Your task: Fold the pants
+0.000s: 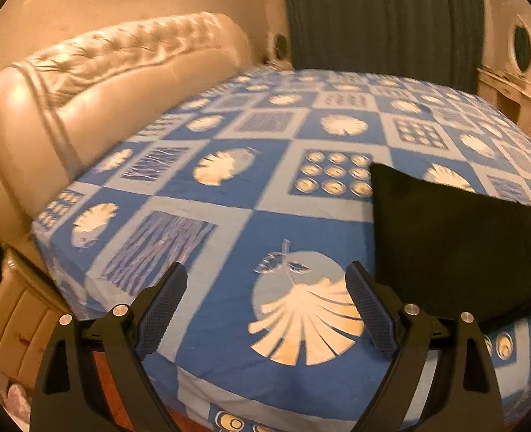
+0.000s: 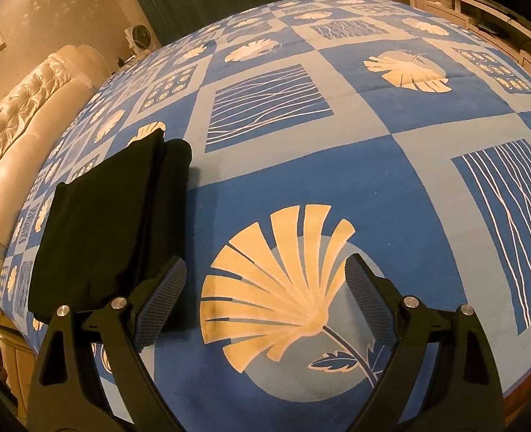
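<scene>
Black cloth, matte and soft-looking, makes up the pants (image 1: 456,248), which lie folded into a compact, roughly rectangular bundle on the bedspread (image 1: 265,187), near the bed's front edge; in the right wrist view the same pants (image 2: 96,226) show stacked layers with a raised ridge running along the fold and a rounded corner at the far end. The bedspread is a smooth printed fabric in squares of deep and pale blue, carrying cream fan-shaped shells, wavy white lines and grids of small rings. The left gripper (image 1: 267,298) hangs over a shell motif with its jaws spread wide and nothing between them; its dark blue pads have a fine cross-hatched grip texture, set on glossy black plastic arms with round silver rivets. The pants sit just to the right of this gripper, behind its right finger. The right gripper (image 2: 265,295) is likewise spread wide and holds nothing, poised over a large cream shell, with the pants just beyond its left finger. Behind the bed stands a headboard (image 1: 96,82) of shiny beige leather, button-tufted along its top, and a dark green pleated curtain (image 1: 380,14) hangs beyond the far side
</scene>
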`<state>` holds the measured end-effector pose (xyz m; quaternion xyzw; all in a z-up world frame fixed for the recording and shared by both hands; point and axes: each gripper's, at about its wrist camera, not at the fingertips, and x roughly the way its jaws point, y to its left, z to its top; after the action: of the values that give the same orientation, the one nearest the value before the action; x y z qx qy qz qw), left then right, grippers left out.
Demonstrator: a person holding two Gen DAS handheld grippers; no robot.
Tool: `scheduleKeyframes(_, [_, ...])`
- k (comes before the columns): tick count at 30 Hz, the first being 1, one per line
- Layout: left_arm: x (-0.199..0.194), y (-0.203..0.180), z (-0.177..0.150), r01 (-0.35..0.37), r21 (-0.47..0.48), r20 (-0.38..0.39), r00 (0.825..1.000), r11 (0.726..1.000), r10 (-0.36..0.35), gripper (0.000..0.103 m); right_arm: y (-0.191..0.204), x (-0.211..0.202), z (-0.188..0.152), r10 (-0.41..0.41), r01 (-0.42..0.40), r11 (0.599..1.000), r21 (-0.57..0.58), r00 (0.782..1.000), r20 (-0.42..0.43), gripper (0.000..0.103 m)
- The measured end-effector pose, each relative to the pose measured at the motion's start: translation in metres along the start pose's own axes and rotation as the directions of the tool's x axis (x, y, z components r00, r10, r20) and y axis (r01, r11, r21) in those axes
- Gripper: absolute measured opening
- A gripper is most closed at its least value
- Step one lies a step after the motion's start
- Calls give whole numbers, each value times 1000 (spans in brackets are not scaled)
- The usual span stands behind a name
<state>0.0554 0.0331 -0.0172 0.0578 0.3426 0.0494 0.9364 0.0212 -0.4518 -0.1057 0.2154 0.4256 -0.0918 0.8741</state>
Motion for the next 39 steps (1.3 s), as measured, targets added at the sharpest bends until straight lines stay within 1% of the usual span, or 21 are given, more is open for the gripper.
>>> scheduleKeyframes(1, [-1, -1, 0, -7, 0, 7, 1000, 1000, 7, 89, 0, 0, 0, -1, 1, 1000, 0, 1000, -1, 90])
scheduleKeyframes(3, [-4, -6, 0, -12, 36, 17, 1000, 999, 11, 89, 0, 2, -1, -2, 2, 1000, -2, 1000, -6, 90])
scheduleKeyframes(5, [-4, -7, 1, 1, 34, 12, 1000, 999, -2, 89, -1, 2, -1, -2, 2, 1000, -1, 1000, -7, 90])
scheduleKeyframes(7, [-2, -3, 1, 21, -4, -24, 999, 1000, -21, 89, -1, 1, -1, -3, 3, 1000, 0, 1000, -4, 90])
scheduleKeyframes(8, [2, 0, 0, 46, -32, -56, 997, 998, -48, 89, -1, 1, -1, -3, 3, 1000, 0, 1000, -3, 90])
scheduleKeyframes(10, [7, 3, -3, 62, -66, -97, 993, 996, -69, 89, -2, 1, -1, -3, 3, 1000, 3, 1000, -1, 90])
scheduleKeyframes(14, [12, 5, -8, 57, -77, -122, 990, 995, -66, 89, -4, 1, -1, -2, 2, 1000, 4, 1000, -1, 90])
scheduleKeyframes(23, [10, 0, -10, 62, -49, -112, 991, 997, -67, 89, -3, 0, -3, -3, 3, 1000, 2, 1000, -4, 90])
scheduleKeyframes(39, [11, 0, -10, 62, -54, -116, 991, 997, -68, 89, -2, 1, -4, -3, 3, 1000, 2, 1000, -7, 90])
